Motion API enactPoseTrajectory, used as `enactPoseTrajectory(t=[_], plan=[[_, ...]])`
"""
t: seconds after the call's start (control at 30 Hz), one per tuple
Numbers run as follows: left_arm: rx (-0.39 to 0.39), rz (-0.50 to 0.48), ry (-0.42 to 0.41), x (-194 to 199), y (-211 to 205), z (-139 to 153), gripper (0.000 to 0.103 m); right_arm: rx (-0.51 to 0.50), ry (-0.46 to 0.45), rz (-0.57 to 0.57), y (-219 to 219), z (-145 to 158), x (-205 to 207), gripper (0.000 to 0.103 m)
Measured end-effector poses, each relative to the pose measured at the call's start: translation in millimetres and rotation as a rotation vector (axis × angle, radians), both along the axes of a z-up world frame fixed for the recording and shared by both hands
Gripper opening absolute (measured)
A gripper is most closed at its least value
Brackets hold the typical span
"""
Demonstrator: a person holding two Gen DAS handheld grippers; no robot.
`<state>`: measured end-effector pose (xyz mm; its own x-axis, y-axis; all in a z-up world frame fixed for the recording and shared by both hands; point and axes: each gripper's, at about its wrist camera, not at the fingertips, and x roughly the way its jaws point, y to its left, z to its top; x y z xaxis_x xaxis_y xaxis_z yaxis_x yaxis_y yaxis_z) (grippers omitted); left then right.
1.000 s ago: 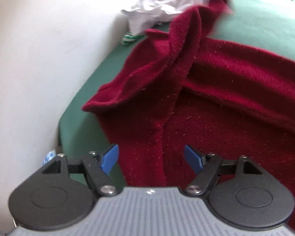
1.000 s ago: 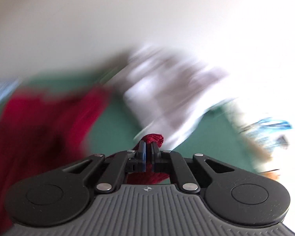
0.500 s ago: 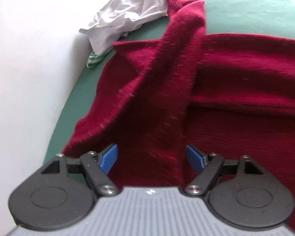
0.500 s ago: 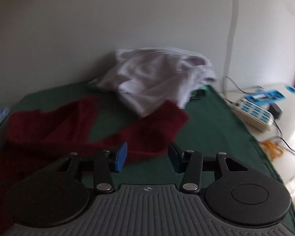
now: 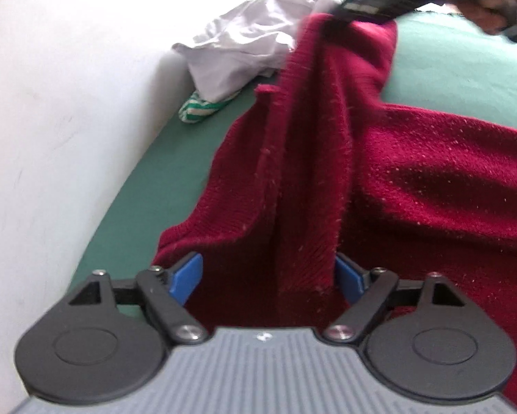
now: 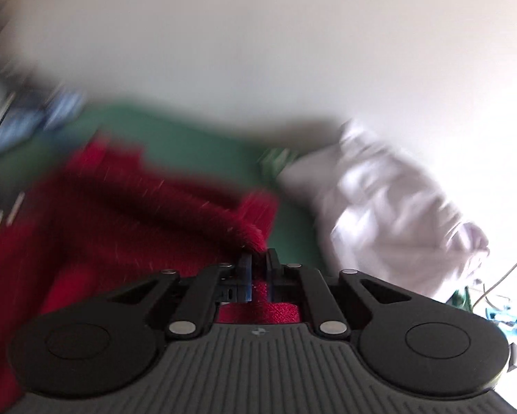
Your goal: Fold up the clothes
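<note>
**Red knit sweater, sleeve pinched at the cuff, second hold not taken**

Green cloth (image 5: 465,62) covers the table, showing along the left edge and upper right of the left wrist view. Across it lies the dark red sweater (image 5: 448,179), filling the centre and right of that frame, body flat, sleeve (image 5: 327,138) raised in a ridge running from bottom centre up to the top.

Handling, as a judgement: thick soft knit, no stiffness, some weight (it sags and drapes between holds). Fuzzy surface should not slip from the pads, but it will stretch if tugged by one point. Best holds are the hems, the cuff and the shoulder seam, not the loose middle.

White garment (image 5: 251,45) sits crumpled at upper centre-left against the wall, just beside the sleeve tip, with a striped green piece (image 5: 199,110) poking out below it.

Right gripper (image 6: 256,269), bottom centre of its blurred view, has its jaws closing with the sleeve end between them; the pads look clamped on the red knit. It also shows at the top right of the left wrist view, on the sleeve tip.

Left gripper (image 5: 268,276), bottom centre, is opening wide; the blue pads (image 5: 187,276) stand either side of the sleeve base, not squeezing it.
</note>
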<state>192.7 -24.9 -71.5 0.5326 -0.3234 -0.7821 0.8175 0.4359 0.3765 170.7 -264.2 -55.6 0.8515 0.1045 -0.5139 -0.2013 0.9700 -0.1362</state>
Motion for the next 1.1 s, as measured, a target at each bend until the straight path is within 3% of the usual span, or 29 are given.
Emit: enactPoseTrajectory(t=[0.03,0.07,0.2,0.4,0.5,0.63,0.73,0.8,0.83,0.9,1.0,1.1], plan=[[0.002,0.017,0.008,0.3,1.4,-3.0,0.084,-0.010,-0.004,-0.022,-1.1,-1.8,10.6,0.050],[0.012,0.030,0.007,-1.2,2.7,-6.9,0.084,-0.036,0.002,-0.036,-1.4,-5.2,20.5,0.068],[0.020,0.041,-0.017,-15.6,15.1,-4.5,0.084,-0.096,-0.002,-0.108,-15.2,-12.9,38.8,0.066],[-0.054,0.051,-0.041,-16.9,22.0,22.1,0.084,0.108,0.015,-0.372,-121.0,-17.3,-5.8,0.069],[-0.068,0.039,-0.028,-11.5,6.8,19.9,0.083,0.173,0.095,-0.421,-157.6,-34.7,-17.9,0.065],[-0.059,0.067,0.016,13.2,-14.0,6.1,0.063,0.245,0.065,-0.401,-160.1,-39.8,-23.7,0.061],[-0.051,0.124,0.013,28.5,-18.4,-1.7,0.057,0.242,0.032,-0.335,-138.4,-46.3,-0.9,0.060],[-0.035,0.180,-0.001,37.1,-15.0,-6.1,0.052,0.211,0.070,-0.318,-126.2,-53.2,14.1,0.011],[-0.036,0.200,-0.006,39.2,-11.6,-6.5,0.051,0.208,0.083,-0.327,-123.8,-53.9,16.3,0.006],[-0.062,0.223,-0.016,38.4,-3.9,-3.0,0.047,0.275,0.057,-0.338,-128.9,-45.6,8.1,0.006],[-0.123,0.240,-0.044,28.3,4.6,9.3,0.018,0.398,0.005,-0.366,-142.8,-27.0,-15.6,0.006],[-0.170,0.242,-0.064,17.6,8.7,18.4,0.017,0.467,-0.062,-0.387,-153.8,2.0,-52.4,0.006]])
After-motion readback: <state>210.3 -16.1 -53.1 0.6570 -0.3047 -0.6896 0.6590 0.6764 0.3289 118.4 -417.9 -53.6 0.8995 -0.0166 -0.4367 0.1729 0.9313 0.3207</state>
